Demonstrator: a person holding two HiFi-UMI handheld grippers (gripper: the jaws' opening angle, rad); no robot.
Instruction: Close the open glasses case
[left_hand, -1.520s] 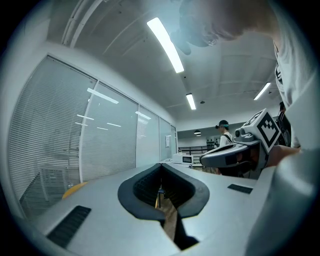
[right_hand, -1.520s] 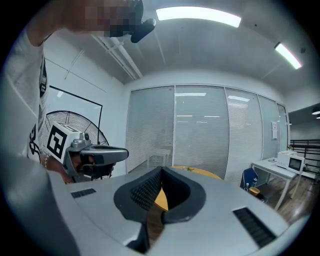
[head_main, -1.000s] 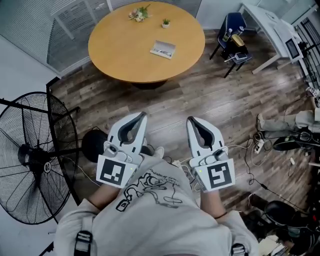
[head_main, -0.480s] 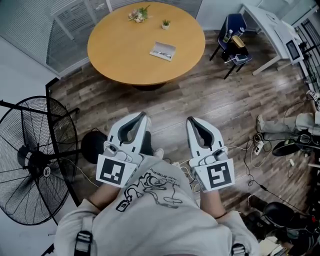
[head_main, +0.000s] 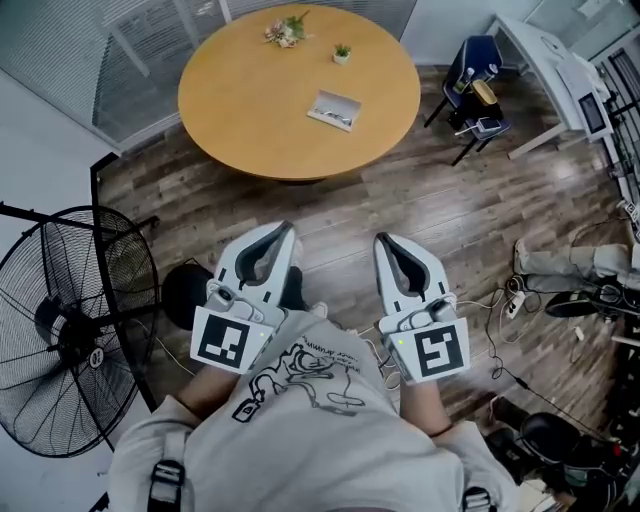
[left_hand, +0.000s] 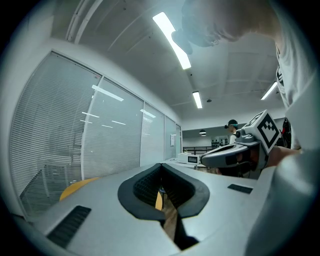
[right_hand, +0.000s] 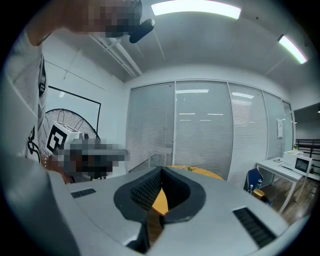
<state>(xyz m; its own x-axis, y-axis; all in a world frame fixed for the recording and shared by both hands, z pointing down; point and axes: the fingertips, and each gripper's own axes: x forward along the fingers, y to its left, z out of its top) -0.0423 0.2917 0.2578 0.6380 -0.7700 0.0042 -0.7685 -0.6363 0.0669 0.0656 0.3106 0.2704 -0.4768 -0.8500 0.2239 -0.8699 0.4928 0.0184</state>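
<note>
The open glasses case lies on the round wooden table, right of its middle, far ahead of both grippers. My left gripper is held close to the person's body over the wood floor, its jaws shut with nothing between them. My right gripper sits beside it, also shut and empty. In the left gripper view the left gripper has its tips meeting, and the right gripper view shows the same for the right gripper, with a sliver of the table visible through the gap behind the tips.
A large standing fan is at the left. A dark round stool stands by the left gripper. A blue chair and a white desk are at the right. Cables and gear lie on the floor at right. Small plants stand at the table's far edge.
The table and glasses case have shifted slightly down and right in the head view; the fan has slid a little. Both grippers keep their places in the frame and stay shut.
</note>
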